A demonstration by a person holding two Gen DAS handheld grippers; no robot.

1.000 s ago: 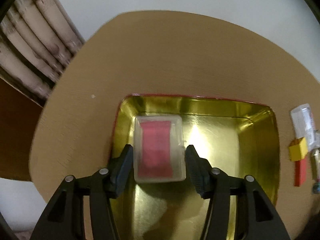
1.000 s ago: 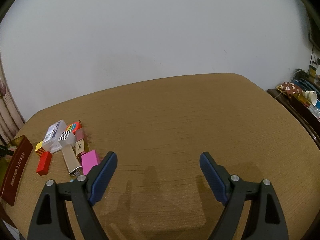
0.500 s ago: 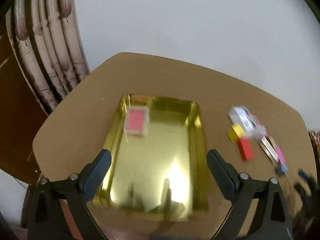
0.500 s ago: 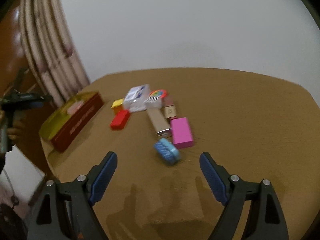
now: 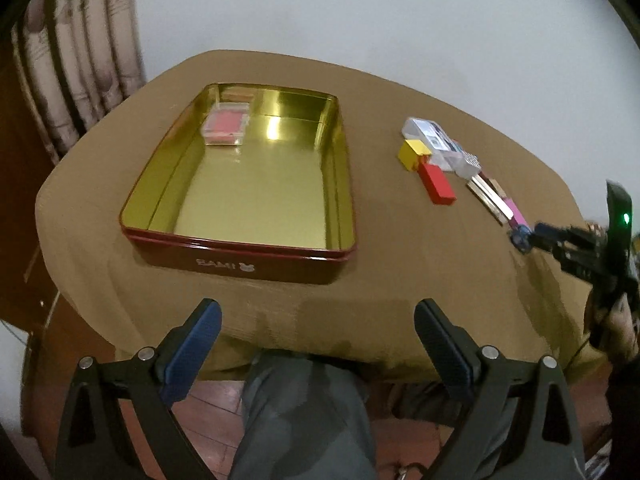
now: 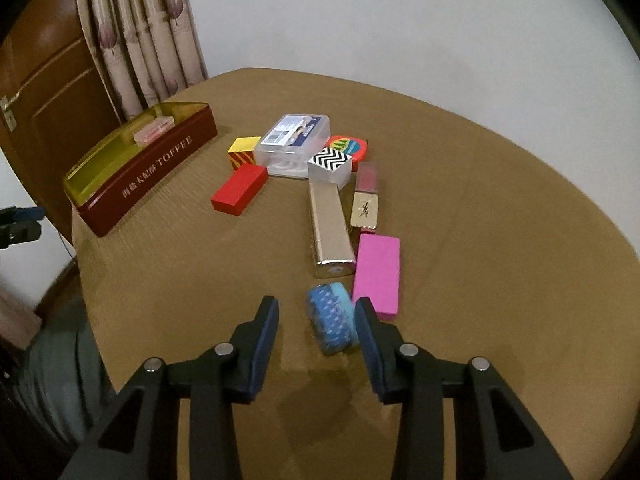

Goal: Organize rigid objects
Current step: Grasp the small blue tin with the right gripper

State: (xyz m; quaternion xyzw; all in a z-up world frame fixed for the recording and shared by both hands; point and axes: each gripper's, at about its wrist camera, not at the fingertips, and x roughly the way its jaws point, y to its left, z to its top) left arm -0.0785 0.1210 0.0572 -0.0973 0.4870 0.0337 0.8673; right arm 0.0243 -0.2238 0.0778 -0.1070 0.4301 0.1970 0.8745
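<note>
The right gripper (image 6: pixel 316 320) is closing around the blue patterned piece (image 6: pixel 331 319), partly hidden by one finger, the left gripper (image 5: pixel 316 336) hangs spread and empty before the brown table (image 5: pixel 400 264), curtains (image 6: pixel 148 36) blurred beyond.

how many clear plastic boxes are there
2. One with a pink insert lies in the tin's far left corner; a larger labelled one sits on the table among the loose items. Others may be hidden.

Patterned curtain (image 6: pixel 140 36), brown door (image 6: pixel 52 92), white wall (image 6: pixel 400 20).
</note>
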